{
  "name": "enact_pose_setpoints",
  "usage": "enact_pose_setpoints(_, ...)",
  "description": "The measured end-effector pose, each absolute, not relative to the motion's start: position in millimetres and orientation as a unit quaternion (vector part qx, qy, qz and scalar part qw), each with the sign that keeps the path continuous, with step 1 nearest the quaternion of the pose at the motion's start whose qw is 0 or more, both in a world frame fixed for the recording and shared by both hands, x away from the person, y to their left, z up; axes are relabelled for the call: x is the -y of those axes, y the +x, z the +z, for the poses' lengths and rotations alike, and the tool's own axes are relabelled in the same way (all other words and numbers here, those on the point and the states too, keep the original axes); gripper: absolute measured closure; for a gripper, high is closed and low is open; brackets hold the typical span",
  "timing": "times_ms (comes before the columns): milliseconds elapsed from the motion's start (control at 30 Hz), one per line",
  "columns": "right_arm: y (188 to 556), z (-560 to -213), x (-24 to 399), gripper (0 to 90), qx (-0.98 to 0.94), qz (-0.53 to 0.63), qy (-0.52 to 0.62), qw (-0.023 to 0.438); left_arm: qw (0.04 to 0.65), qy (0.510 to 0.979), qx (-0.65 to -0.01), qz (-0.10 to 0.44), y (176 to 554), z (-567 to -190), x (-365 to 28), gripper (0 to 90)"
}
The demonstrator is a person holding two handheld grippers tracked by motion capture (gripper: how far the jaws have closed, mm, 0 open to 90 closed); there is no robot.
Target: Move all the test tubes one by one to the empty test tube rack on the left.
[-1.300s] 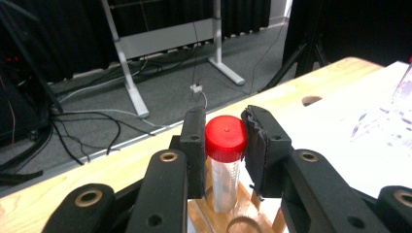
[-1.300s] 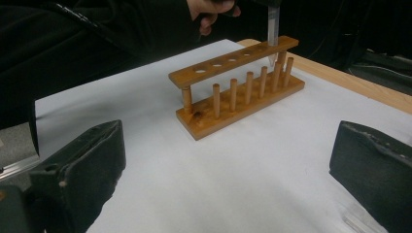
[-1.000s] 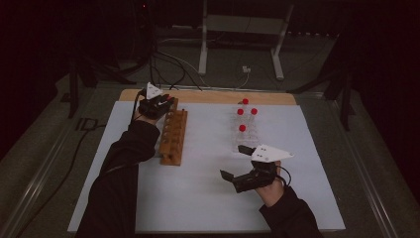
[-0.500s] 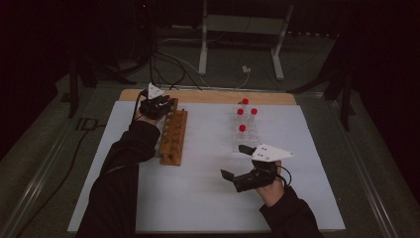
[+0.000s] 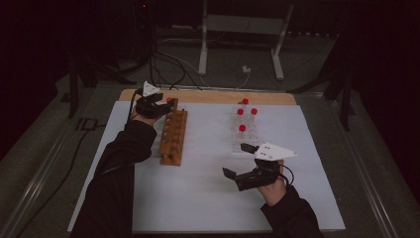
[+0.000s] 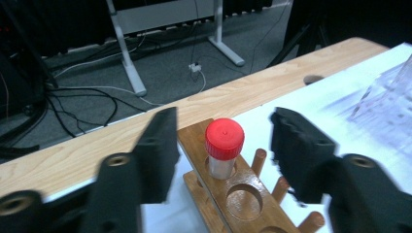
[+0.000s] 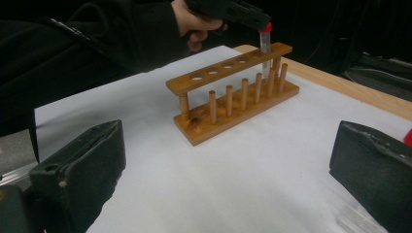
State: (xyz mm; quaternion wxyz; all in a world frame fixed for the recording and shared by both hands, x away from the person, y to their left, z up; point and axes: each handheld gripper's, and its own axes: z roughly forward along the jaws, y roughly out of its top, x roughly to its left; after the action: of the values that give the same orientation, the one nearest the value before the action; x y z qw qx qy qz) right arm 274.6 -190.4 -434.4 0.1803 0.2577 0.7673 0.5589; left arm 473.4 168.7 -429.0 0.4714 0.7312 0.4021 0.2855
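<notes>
Left tongs (image 6: 221, 145): your left tongs stood at the far left corner of the desk, over the far end of the wooden rack. Their jaws had just been opening; they stood apart on either side of the red-capped tube, with a clear gap at each side and neither pad pressing on it.

Red-capped tube (image 6: 223, 148): the tube stood upright in the endmost hole of the rack, the one nearest the desk's far edge. Its red cap rose above the top board, between your parted jaws.

Wooden rack (image 5: 173, 137): the rack lay lengthwise on the white sheet, near the desk's left edge, running from the far edge toward you. Its remaining holes, seen from the right tongs view, held nothing, and a row of pegs lined one side.

Right tongs (image 5: 241, 161): your right tongs hovered low toward the near right part of the desk, well apart from the rack. The jaws were spread wide and had hold of nothing.

Clear rack (image 5: 245, 134): a transparent rack stood toward the far right of the desk, just beyond your right tongs, with four more red-capped tubes (image 5: 242, 128) upright in it.

Desk (image 5: 198, 198): a white sheet covered most of the top; bare wood showed along the far edge.
</notes>
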Motion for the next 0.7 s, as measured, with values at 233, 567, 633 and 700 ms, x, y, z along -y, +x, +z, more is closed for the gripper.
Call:
enact_pose_setpoints(233,277,-428,197,0.0,-0.758,0.568,0.265,0.184,0.507,0.729,-0.388,0.247,456,-417,-175,14.1)
enact_pose_setpoints(567,288,-417,210,0.0,-0.75,0.569,0.279,0.191,0.54,0.747,-0.329,0.205,419,-405,-181,1.7)
enact_pose_setpoints(633,292,-416,213,0.0,-0.745,0.569,0.289,0.193,0.538,0.753,-0.318,0.204,410,-404,-181,1.7)
enact_pose_setpoints(700,297,-416,215,0.0,-0.745,0.565,0.295,0.195,0.544,0.754,-0.312,0.194,403,-405,-182,1.7)
